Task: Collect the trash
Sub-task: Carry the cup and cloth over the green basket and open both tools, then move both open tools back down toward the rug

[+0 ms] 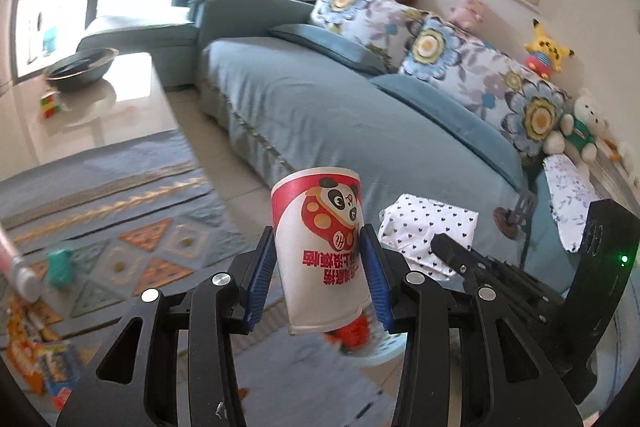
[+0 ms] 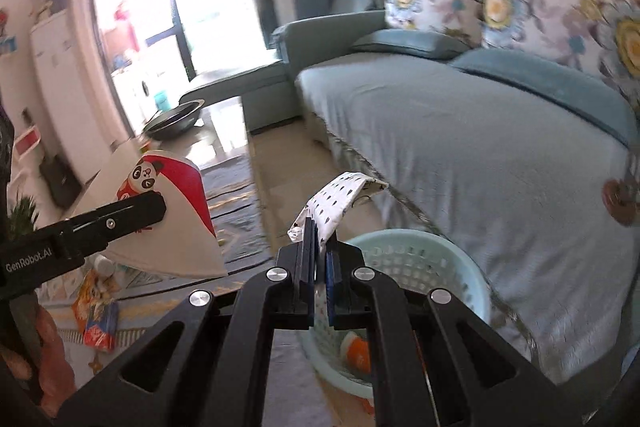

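My left gripper (image 1: pixel 320 263) is shut on a white and red paper cup (image 1: pixel 320 251) with a panda print, held upside down in the air. The same paper cup (image 2: pixel 172 219) shows at the left of the right wrist view, with the left gripper's finger across it. My right gripper (image 2: pixel 318 259) is shut on a white wrapper with black hearts (image 2: pixel 340 199), which sticks up past the pads. That wrapper (image 1: pixel 424 231) also appears right of the cup in the left wrist view. A pale green perforated basket (image 2: pixel 420 259) stands on the floor below the right gripper, with red and white trash inside.
A blue-grey sofa (image 1: pixel 328 107) with floral cushions and plush toys fills the right side. A patterned rug (image 1: pixel 120 227) carries snack packets (image 2: pixel 98 315) and a teal item (image 1: pixel 60 265). A glossy low table (image 1: pixel 100 107) holds a dark bowl (image 1: pixel 80 67).
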The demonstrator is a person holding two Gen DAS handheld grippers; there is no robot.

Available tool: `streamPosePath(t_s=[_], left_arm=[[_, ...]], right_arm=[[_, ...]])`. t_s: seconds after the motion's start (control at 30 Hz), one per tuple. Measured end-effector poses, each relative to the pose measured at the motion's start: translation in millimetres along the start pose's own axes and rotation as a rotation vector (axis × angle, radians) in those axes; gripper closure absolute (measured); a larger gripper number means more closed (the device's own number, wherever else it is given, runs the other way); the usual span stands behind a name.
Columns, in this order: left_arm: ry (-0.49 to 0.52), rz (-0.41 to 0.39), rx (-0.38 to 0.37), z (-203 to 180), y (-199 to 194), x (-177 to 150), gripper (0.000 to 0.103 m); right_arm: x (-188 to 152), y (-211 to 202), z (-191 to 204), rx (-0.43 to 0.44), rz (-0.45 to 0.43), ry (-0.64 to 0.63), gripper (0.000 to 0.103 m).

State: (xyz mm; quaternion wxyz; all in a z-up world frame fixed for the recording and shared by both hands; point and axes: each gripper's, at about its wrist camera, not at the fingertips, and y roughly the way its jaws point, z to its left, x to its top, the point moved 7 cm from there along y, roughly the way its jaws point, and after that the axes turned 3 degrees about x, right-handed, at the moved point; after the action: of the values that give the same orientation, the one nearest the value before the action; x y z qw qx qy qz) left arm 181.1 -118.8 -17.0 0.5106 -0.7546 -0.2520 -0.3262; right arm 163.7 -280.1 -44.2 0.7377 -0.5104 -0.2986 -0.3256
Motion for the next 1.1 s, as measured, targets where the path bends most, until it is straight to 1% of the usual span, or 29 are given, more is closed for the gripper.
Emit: streamPosePath(t_s=[0.03, 0.1, 0.27, 0.4, 0.57, 0.63, 0.73, 0.77, 0.8, 0.83, 0.87, 0.9, 0.93, 1.0, 1.03, 1.07, 1.1], left_arm=[[0.01, 0.004, -0.003, -6.3, 3.7, -0.7, 0.062], [0.046, 0.017, 0.001, -19.7, 14.7, -3.7, 0.062], [0.098, 0.046, 0.008, -36.6, 37.1, -9.8, 0.062], [0.119, 0.083, 0.001, -43.7, 59.3, -17.6, 0.062], [0.122, 0.134, -0.01, -45.0, 84.5, -31.2, 0.062], [0.123, 0.14, -0.012, -44.1, 90.3, -37.3, 0.061], [0.128, 0.165, -0.002, -41.5, 99.1, -46.7, 0.06], [0.129, 0.164, 0.007, -39.9, 100.2, -47.6, 0.058], [0.129, 0.162, 0.011, -38.8, 100.0, -47.6, 0.05], [0.126, 0.151, 0.013, -36.8, 98.3, -46.6, 0.046], [0.123, 0.138, 0.013, -35.6, 95.9, -45.1, 0.04], [0.119, 0.131, 0.014, -34.0, 93.7, -43.3, 0.037], [0.115, 0.127, 0.013, -32.6, 91.6, -42.0, 0.035], [0.096, 0.118, 0.01, -28.1, 87.2, -39.0, 0.029], [0.091, 0.116, 0.009, -27.0, 86.0, -38.1, 0.028], [0.084, 0.114, 0.006, -24.8, 84.1, -37.4, 0.028], [0.081, 0.113, 0.004, -24.0, 82.9, -36.5, 0.028]], right_arm=[[-1.2, 0.6, -9.4, 0.01, 0.007, 0.047, 0.1], [-5.3, 0.8, -27.0, -0.001, 0.005, 0.104, 0.1], [-12.9, 6.3, -52.2, -0.069, 0.007, 0.132, 0.1], [-26.0, 15.7, -67.2, -0.114, 0.032, 0.141, 0.1], [-41.4, 33.3, -81.4, -0.131, 0.082, 0.175, 0.1], [-47.9, 38.1, -85.5, -0.142, 0.092, 0.19, 0.1], [-57.0, 47.3, -87.5, -0.151, 0.116, 0.189, 0.1], [-59.2, 49.6, -88.4, -0.15, 0.122, 0.19, 0.1], [-61.5, 51.7, -88.6, -0.145, 0.129, 0.194, 0.097], [-62.6, 53.0, -88.4, -0.136, 0.135, 0.195, 0.095], [-63.7, 53.8, -88.0, -0.13, 0.14, 0.196, 0.091], [-64.4, 53.9, -88.1, -0.134, 0.14, 0.194, 0.086], [-64.7, 53.3, -87.8, -0.139, 0.138, 0.191, 0.082], [-63.7, 51.3, -88.1, -0.136, 0.13, 0.195, 0.069], [-63.1, 49.6, -88.5, -0.136, 0.124, 0.199, 0.064], [-62.1, 48.0, -88.8, -0.138, 0.117, 0.2, 0.056], [-60.8, 45.8, -88.2, -0.141, 0.108, 0.197, 0.055]])
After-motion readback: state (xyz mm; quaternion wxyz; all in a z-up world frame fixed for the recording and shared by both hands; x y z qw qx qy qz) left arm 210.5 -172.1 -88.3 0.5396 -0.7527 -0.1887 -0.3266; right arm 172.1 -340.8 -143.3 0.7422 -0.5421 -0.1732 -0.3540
